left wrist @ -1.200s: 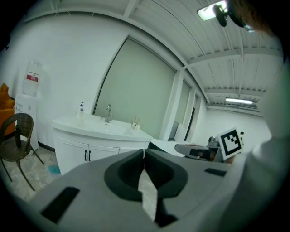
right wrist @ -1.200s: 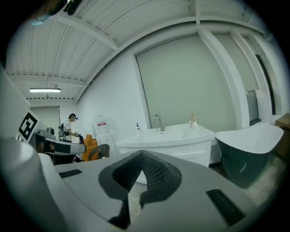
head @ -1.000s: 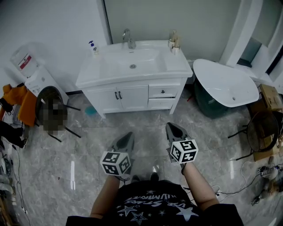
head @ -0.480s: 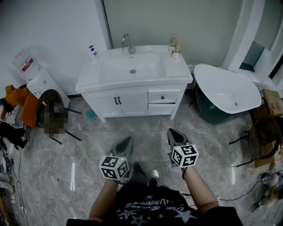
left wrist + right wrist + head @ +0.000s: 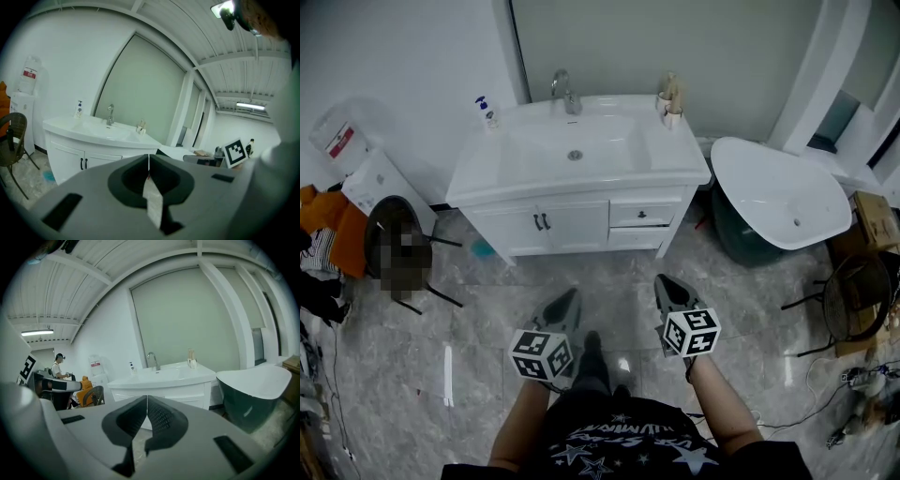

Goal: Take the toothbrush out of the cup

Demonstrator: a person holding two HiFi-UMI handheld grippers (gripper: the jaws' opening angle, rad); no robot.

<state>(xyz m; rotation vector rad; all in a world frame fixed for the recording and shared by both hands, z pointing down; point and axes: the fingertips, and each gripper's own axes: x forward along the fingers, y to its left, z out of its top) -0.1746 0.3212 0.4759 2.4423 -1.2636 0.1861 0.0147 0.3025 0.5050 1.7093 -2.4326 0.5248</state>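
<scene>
A small pale cup with toothbrushes upright in it stands at the back right corner of the white vanity top. It also shows small and far off as the cup in the left gripper view and the cup in the right gripper view. My left gripper and right gripper hover side by side over the floor, well short of the vanity, both pointing at it. The left gripper has its jaws pressed together with nothing held. The right gripper is likewise shut and holds nothing.
A faucet and a soap bottle stand on the vanity. A white and green bathtub sits to its right. At the left are a wicker chair and a water dispenser. Cables lie on the marble floor.
The person has stepped closer to the vanity, which now looks a little larger. Both grippers have come forward with them and sit lower in the head view, still shut.
</scene>
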